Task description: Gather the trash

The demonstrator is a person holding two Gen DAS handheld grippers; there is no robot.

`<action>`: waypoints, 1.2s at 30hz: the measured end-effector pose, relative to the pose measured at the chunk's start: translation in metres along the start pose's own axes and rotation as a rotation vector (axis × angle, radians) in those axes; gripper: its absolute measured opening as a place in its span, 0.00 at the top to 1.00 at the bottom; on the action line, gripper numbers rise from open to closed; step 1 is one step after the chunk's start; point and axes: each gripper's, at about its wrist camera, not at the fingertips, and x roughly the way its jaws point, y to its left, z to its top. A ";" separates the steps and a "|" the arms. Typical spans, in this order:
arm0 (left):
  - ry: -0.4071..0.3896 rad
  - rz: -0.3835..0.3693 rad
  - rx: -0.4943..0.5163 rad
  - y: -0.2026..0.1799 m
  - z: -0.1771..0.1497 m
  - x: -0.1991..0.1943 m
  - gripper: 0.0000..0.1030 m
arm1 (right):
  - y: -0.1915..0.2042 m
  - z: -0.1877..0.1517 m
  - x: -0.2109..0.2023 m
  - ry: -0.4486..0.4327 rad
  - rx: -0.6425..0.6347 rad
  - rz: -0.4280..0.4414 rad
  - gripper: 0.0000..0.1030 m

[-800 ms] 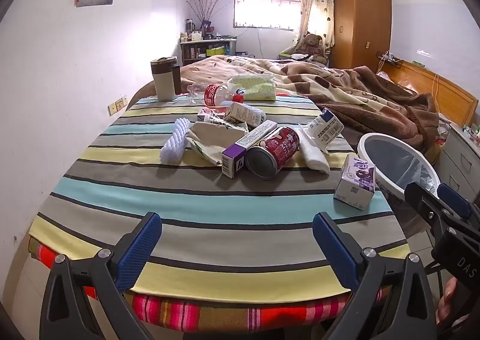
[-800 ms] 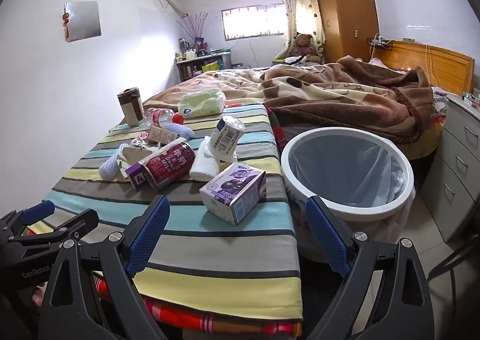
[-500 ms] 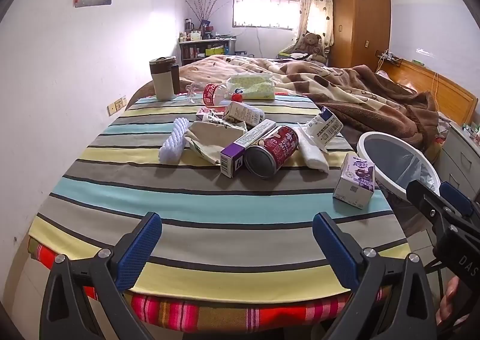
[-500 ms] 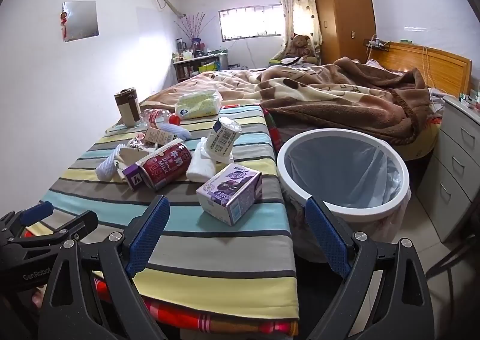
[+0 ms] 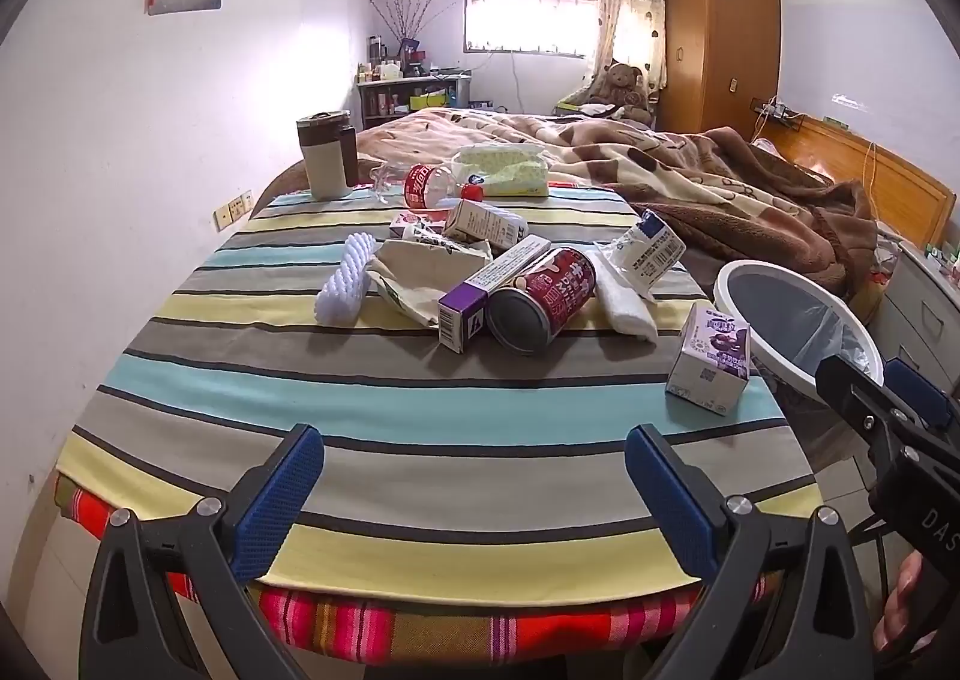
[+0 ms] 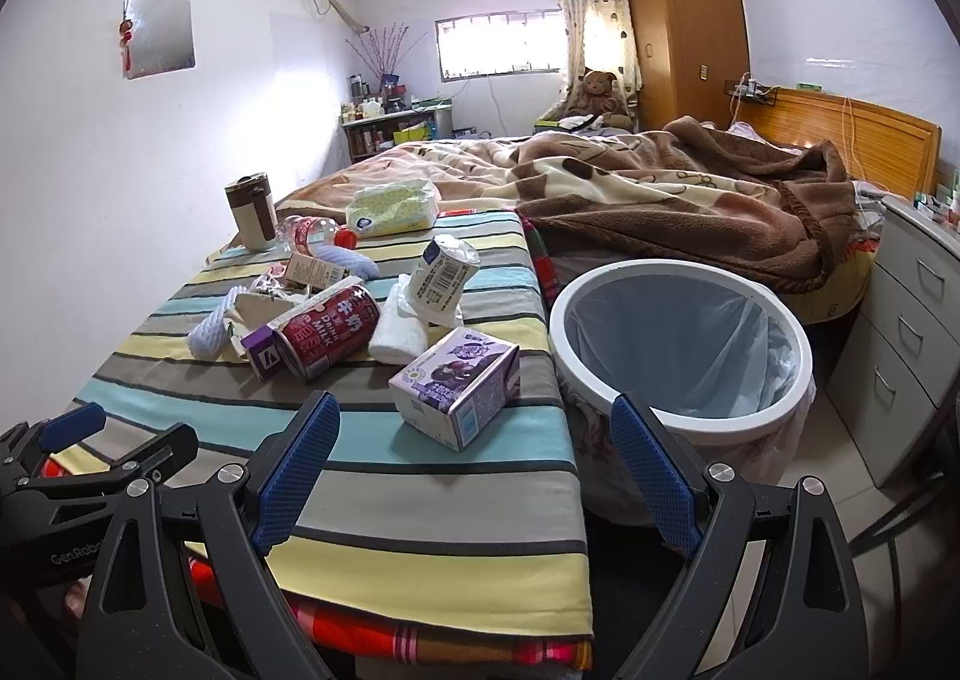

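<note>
Both jaws are standing wide, empty; we are seeing the purple carton [image 6: 454, 385] lying just ahead of the right gripper [image 6: 474, 467], long axis slanting (bin [image 6: 684, 422] right beside), left gripper [image 5: 474, 500] farther.

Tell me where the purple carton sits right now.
Purple carton lies on the striped table's right edge, beside the white bin, nearer than the red can.

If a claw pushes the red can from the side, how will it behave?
The red can lies on its side, so it would probably roll. The purple box beside it may block rolling that way. Its smooth metal could slip between pads.
</note>
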 end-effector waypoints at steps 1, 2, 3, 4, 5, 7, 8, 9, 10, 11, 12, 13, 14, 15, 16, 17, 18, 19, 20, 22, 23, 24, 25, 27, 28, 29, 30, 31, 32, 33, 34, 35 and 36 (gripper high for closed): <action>-0.001 0.000 0.001 0.000 0.000 0.000 0.01 | 0.001 0.000 0.001 0.000 0.000 -0.001 0.09; -0.001 0.000 0.001 0.000 0.000 0.000 0.01 | 0.001 0.000 0.001 0.000 0.000 0.001 0.09; -0.001 -0.001 0.001 0.000 0.000 0.001 0.01 | 0.001 0.000 0.000 0.000 -0.001 0.001 0.09; -0.002 0.000 0.000 0.000 -0.001 0.002 0.01 | 0.002 0.000 0.001 0.000 -0.001 0.000 0.09; -0.003 0.001 -0.001 0.000 0.000 0.002 0.01 | 0.001 0.000 0.001 0.000 -0.001 0.001 0.09; -0.003 -0.001 -0.002 0.001 -0.001 0.002 0.01 | 0.001 0.000 0.001 0.000 -0.001 0.000 0.09; -0.003 0.000 -0.001 0.000 -0.001 0.001 0.01 | 0.002 0.000 0.001 -0.001 -0.001 0.000 0.09; -0.004 0.000 0.000 0.000 0.000 0.001 0.01 | 0.002 0.000 0.001 -0.001 -0.001 -0.001 0.09; -0.004 0.000 -0.001 0.000 0.000 0.001 0.01 | 0.002 0.001 0.000 0.000 -0.002 0.000 0.09; -0.004 0.000 -0.001 0.000 0.000 0.001 0.01 | 0.002 0.000 0.000 0.000 -0.002 0.001 0.09; -0.005 0.001 0.000 0.000 0.000 0.001 0.01 | 0.001 0.000 0.000 -0.001 -0.003 0.001 0.09; -0.005 0.000 0.000 0.000 0.000 0.001 0.01 | 0.002 0.000 0.000 -0.001 -0.003 0.001 0.09; -0.005 0.000 -0.001 0.000 0.000 0.001 0.01 | 0.002 0.000 0.000 0.000 -0.003 0.001 0.09; -0.005 0.000 -0.001 0.000 0.000 0.001 0.01 | 0.002 0.000 0.000 -0.001 -0.003 0.000 0.09; -0.005 0.000 -0.001 0.000 0.000 0.001 0.01 | 0.002 0.000 0.000 -0.001 -0.003 0.000 0.09; -0.005 0.000 -0.002 0.000 0.000 0.001 0.01 | 0.002 0.000 0.000 -0.001 -0.003 0.000 0.09; -0.005 0.001 -0.001 0.000 0.000 0.000 0.01 | 0.002 0.000 0.000 0.000 -0.003 0.000 0.09; -0.006 0.000 -0.002 0.000 0.000 0.001 0.01 | 0.002 0.000 0.000 -0.001 -0.003 0.000 0.09; -0.006 0.001 -0.002 0.000 0.000 0.000 0.01 | 0.002 0.000 0.000 -0.002 -0.003 0.001 0.09; -0.006 0.000 -0.003 -0.001 0.000 0.000 0.01 | 0.002 0.000 0.000 -0.002 -0.005 0.001 0.09; -0.005 0.000 -0.002 0.000 0.000 0.000 0.01 | 0.003 0.000 0.000 -0.001 -0.005 0.000 0.09; -0.004 0.000 -0.003 0.000 0.000 0.000 0.01 | 0.003 0.000 0.000 -0.001 -0.005 0.000 0.09; -0.005 -0.001 -0.003 0.000 0.001 -0.001 0.01 | 0.004 0.000 0.000 0.000 -0.006 0.000 0.09; -0.005 -0.001 -0.004 0.000 0.001 -0.001 0.01 | 0.003 0.000 0.000 -0.001 -0.006 -0.001 0.09; -0.005 -0.001 -0.005 0.000 0.001 -0.001 0.01 | 0.004 0.000 0.000 0.000 -0.007 -0.001 0.09; -0.005 -0.002 -0.004 0.000 0.001 -0.001 0.01 | 0.004 0.000 0.000 0.000 -0.006 0.000 0.09; -0.005 0.000 -0.004 0.000 0.001 -0.001 0.01 | 0.004 0.000 0.000 0.000 -0.007 -0.001 0.09; -0.005 0.000 -0.004 0.000 0.001 -0.001 0.01 | 0.004 0.000 -0.001 0.000 -0.007 -0.001 0.09; -0.004 -0.001 -0.005 0.001 0.001 -0.001 0.01 | 0.004 0.000 0.000 0.000 -0.007 -0.001 0.09; -0.004 -0.001 -0.005 0.000 0.001 -0.001 0.01 | 0.004 0.000 0.000 0.000 -0.007 -0.001 0.09; -0.004 0.000 -0.006 0.000 0.001 -0.002 0.01 | 0.004 0.000 0.000 0.000 -0.007 -0.001 0.09; -0.005 -0.001 -0.005 0.001 0.001 -0.001 0.01 | 0.005 0.000 0.000 0.001 -0.008 -0.001 0.09; -0.005 -0.001 -0.005 0.001 0.001 -0.001 0.01 | 0.004 0.000 -0.001 0.001 -0.008 -0.001 0.09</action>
